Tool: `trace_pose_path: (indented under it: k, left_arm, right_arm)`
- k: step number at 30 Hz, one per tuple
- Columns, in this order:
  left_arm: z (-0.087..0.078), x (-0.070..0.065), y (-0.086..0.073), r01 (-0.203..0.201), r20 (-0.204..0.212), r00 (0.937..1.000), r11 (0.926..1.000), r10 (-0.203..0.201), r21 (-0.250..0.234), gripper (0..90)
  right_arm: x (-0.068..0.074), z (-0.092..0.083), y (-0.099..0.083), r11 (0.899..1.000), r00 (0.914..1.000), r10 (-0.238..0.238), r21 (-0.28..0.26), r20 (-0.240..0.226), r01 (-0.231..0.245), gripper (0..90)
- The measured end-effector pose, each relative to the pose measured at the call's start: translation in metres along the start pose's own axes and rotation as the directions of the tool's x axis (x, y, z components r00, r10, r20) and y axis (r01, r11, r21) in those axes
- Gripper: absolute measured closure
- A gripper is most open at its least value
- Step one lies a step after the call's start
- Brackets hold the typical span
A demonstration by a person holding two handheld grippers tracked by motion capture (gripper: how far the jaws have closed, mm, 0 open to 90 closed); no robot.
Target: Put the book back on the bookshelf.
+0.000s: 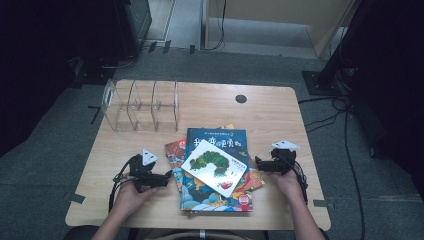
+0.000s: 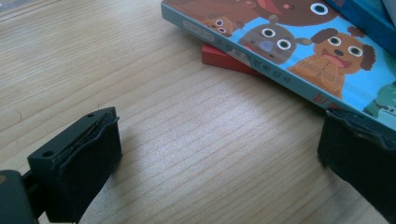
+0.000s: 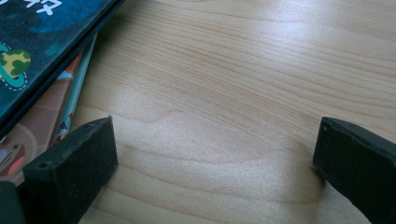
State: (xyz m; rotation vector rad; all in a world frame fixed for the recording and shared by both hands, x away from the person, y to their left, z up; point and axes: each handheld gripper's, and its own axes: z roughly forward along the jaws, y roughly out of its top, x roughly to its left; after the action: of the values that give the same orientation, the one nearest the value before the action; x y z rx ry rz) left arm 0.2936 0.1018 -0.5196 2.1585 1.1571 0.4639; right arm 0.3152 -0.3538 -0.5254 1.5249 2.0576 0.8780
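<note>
A pile of flat picture books (image 1: 216,192) lies near the front edge of your pale wooden desk (image 1: 260,112), about in the middle. The small white caterpillar book (image 1: 215,167) lies tilted on top of the pile. Behind the pile, near the back left corner, stands the clear plastic rack with three slots (image 1: 141,106). Your left gripper (image 1: 162,179) rests just left of the pile. Your right gripper (image 1: 261,163) rests just right of it.

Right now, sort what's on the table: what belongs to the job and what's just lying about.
In the job:
- stack of picture books
- left tongs, open beside the stack
- right tongs, open beside the stack

Lying about:
- clear divided rack, untouched at the back
- cables on the floor
</note>
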Motion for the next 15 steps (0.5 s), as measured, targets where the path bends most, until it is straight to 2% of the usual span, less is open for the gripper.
trace_pose_path:
  k: [9,10,11,13,14,15]
  left_arm:
    - [0.0004,0.0001,0.0007,0.000,-0.002,1.0000,1.0000,0.000,0.000,0.2]
    - [0.0002,0.0008,0.0007,-0.006,0.003,1.0000,1.0000,0.006,-0.005,0.4]
    - [-0.0011,0.0017,0.0000,-0.011,0.012,0.9999,0.9997,0.011,-0.024,4.4]
    - [-0.0037,0.0046,-0.0011,-0.015,0.022,0.9996,0.9991,0.016,-0.039,17.2]
    - [-0.0040,0.0049,-0.0008,-0.012,0.021,0.9997,0.9993,0.013,-0.036,17.4]
    - [-0.0045,0.0053,-0.0009,-0.013,0.018,0.9998,0.9994,0.014,-0.031,17.3]
  right_arm:
    - [0.0005,-0.0006,-0.0006,1.000,1.0000,-0.002,-0.005,0.000,0.002,0.3]
    - [0.0006,-0.0006,-0.0006,1.000,1.0000,-0.001,-0.005,0.000,0.001,0.3]
    - [0.0007,-0.0006,-0.0002,1.000,1.0000,0.000,-0.002,0.000,0.000,0.5]
    - [0.0001,-0.0018,0.0007,1.000,1.0000,-0.007,-0.005,-0.007,0.007,9.1]
    - [0.0000,-0.0037,0.0013,1.000,0.9998,-0.010,-0.010,-0.015,0.009,16.5]
    - [-0.0002,-0.0053,0.0018,1.000,0.9995,-0.006,-0.013,-0.031,0.005,17.6]
